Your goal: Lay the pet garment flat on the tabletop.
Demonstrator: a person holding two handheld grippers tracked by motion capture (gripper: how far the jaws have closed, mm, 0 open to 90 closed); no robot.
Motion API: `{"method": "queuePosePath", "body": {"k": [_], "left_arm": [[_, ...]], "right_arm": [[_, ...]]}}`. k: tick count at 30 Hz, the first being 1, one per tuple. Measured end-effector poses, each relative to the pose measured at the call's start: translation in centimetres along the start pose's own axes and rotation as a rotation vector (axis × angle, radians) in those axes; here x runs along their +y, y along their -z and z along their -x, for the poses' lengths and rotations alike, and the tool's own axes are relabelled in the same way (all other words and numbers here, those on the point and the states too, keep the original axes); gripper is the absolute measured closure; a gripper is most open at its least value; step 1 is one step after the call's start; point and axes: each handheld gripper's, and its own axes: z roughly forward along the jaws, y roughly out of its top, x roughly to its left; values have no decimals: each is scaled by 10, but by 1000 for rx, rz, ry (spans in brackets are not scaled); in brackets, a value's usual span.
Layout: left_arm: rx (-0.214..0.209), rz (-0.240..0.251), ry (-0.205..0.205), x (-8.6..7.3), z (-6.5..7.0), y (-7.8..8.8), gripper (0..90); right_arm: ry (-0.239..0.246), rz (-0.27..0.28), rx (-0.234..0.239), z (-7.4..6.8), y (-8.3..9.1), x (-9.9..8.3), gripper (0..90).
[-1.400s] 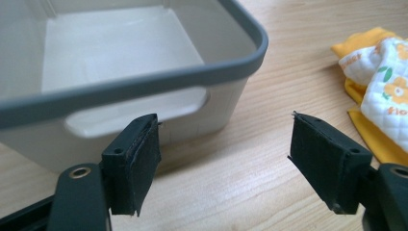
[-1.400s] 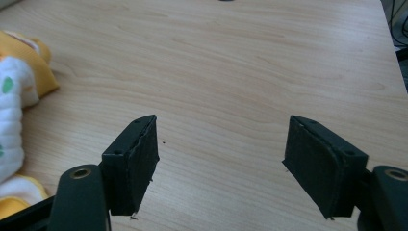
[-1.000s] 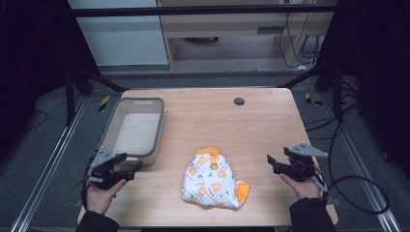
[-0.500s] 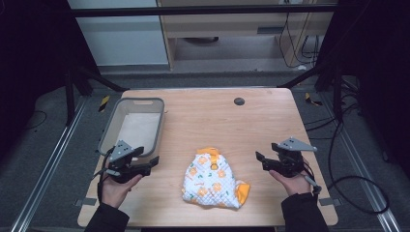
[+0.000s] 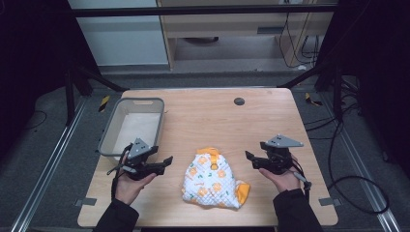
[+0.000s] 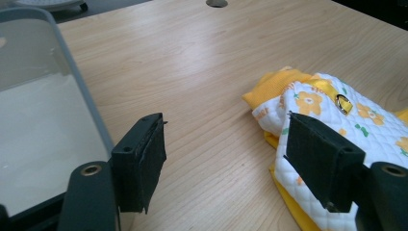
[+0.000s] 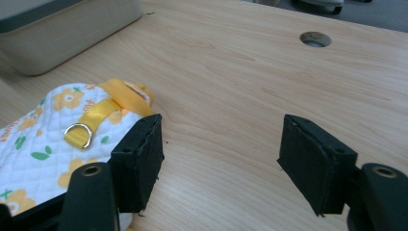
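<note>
Two hand-held grippers flank a quilted white garment with orange flowers and yellow trim (image 5: 212, 179) at table centre-front: left gripper (image 5: 167, 162) at nine o'clock, right gripper (image 5: 249, 157) at three, both jaw pairs spread, empty. Grey plastic bin (image 5: 107, 133) at ten o'clock.

On the tabletop (image 5: 203, 116) the garment (image 5: 211, 179) lies near the front edge, between both grippers; the basket (image 5: 109, 133) stands at the left behind the left gripper (image 5: 165, 162).

high view: above the near edge, looking forward and down over the counter (image 5: 203, 116)
gripper views: low, close, facing inward
shared: the quilted garment (image 5: 212, 180) and counter centre
</note>
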Motion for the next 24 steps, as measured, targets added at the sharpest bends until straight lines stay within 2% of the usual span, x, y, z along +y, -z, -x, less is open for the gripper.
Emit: {"method": "queuePosePath", "body": {"k": [8, 16, 21, 24], "left_arm": [[-25, -48, -36, 0, 13, -20, 299], [-54, -99, -57, -4, 23, -42, 307], [-86, -119, -45, -6, 27, -53, 319], [-93, -150, -60, -9, 31, -60, 321]], "right_arm": [[22, -18, 49, -11, -16, 0, 336], [23, -50, 91, -21, -31, -4, 352], [39, -74, 120, -28, -41, -8, 385], [45, -89, 144, -30, -46, -11, 403]]}}
